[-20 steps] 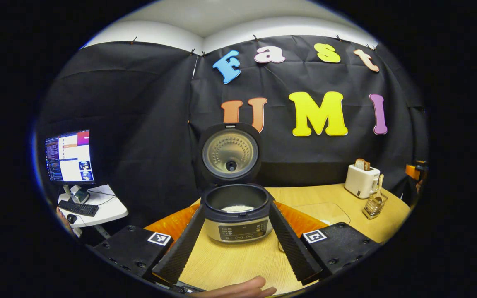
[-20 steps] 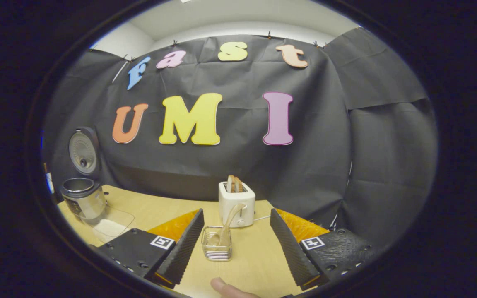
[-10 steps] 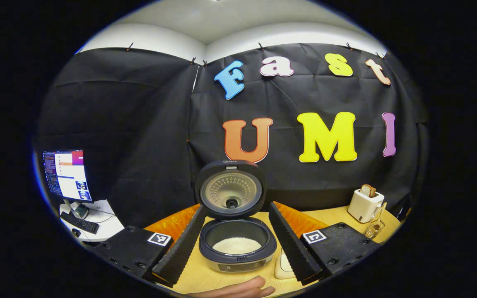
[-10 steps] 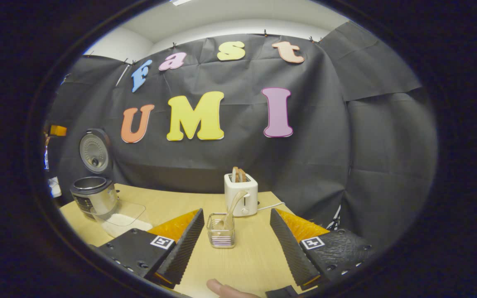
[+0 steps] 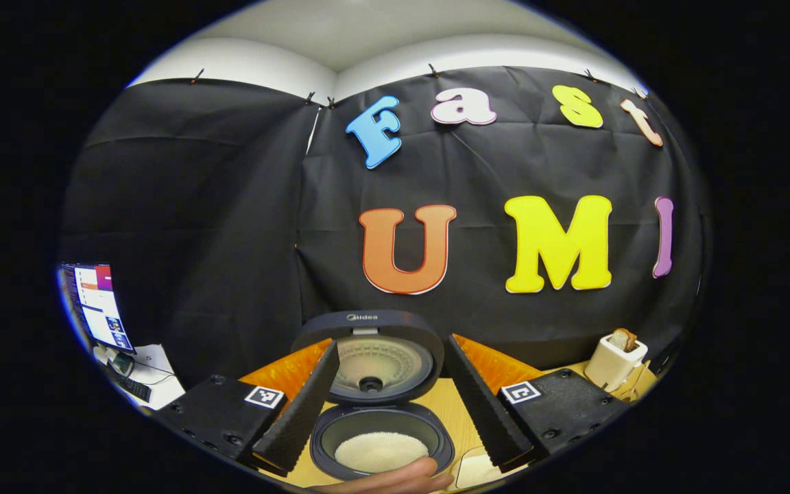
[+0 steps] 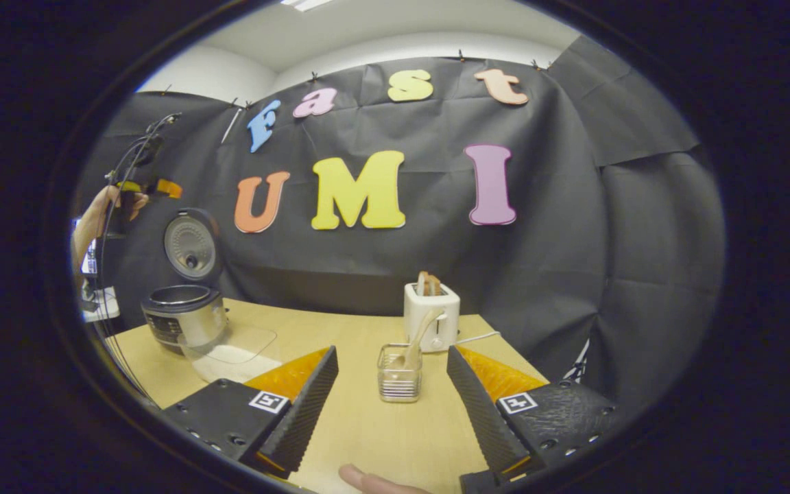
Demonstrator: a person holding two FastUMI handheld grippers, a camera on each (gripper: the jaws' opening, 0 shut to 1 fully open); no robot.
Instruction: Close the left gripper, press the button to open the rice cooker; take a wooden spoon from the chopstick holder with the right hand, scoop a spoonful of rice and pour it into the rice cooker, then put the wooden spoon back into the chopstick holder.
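Two grippers: both with jaws spread apart, nothing held between them.
Left gripper [image 5: 385, 405]: above the cooker [image 5: 381, 439], looking down past its own fingers into the pot.
Left gripper from the right gripper view [image 6: 140, 186]: high at the far left, above the cooker [image 6: 186, 319], held in a hand [image 6: 97, 216].
Cooker lid [image 5: 371, 357]: up and open, its inner face toward the camera, between the left fingers.
Rice [image 5: 381, 451]: a white layer in the cooker pot.
Thumb [image 5: 402, 473]: at the bottom edge of the left gripper view, before the pot.
Right gripper [image 6: 388, 405]: low over the table [image 6: 367, 432], holder [image 6: 399, 372] ahead between its fingers, not touching.
Spoon [image 6: 421, 335]: in the holder, handle leaning up to the right toward the toaster [image 6: 431, 317].
Toaster: just behind the holder, bread in its slots.
Clear tub [image 6: 234, 353]: beside the cooker, white rice in it.
Fingertip [image 6: 361, 477]: at the bottom of the right gripper view.
Monitor [image 5: 97, 305]: lit, far left, on a small white desk.
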